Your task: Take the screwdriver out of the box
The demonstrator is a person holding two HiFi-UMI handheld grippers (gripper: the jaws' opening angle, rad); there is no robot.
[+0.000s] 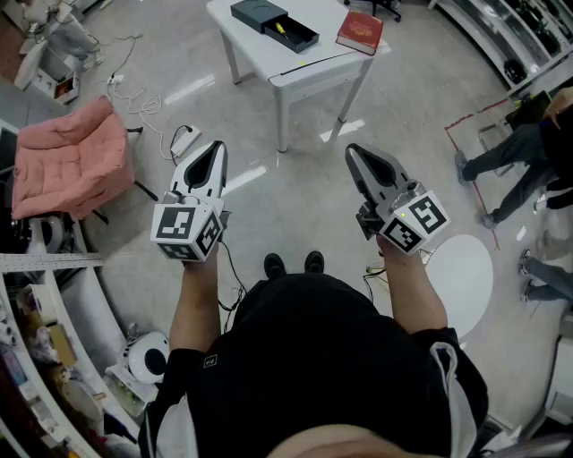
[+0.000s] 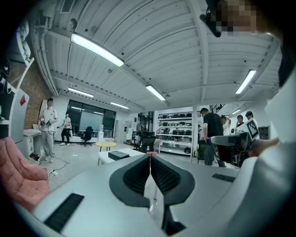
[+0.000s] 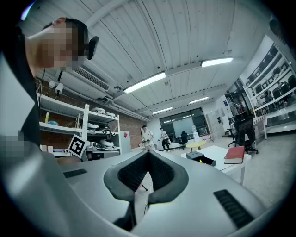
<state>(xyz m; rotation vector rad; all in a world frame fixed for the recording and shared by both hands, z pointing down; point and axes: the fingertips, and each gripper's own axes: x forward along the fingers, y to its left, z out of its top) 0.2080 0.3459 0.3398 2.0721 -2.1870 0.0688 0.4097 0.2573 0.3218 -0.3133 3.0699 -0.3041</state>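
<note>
A dark box lies on the white table far ahead, its drawer pulled out with a yellow-handled screwdriver inside. My left gripper and right gripper are held out level at waist height, well short of the table, both shut and empty. In the left gripper view the jaws meet, and the box shows small beyond them. In the right gripper view the shut jaws stand left of the box.
A red book lies on the table's right end. A pink armchair stands at the left with cables on the floor. A round white stool is at my right. People stand at the right.
</note>
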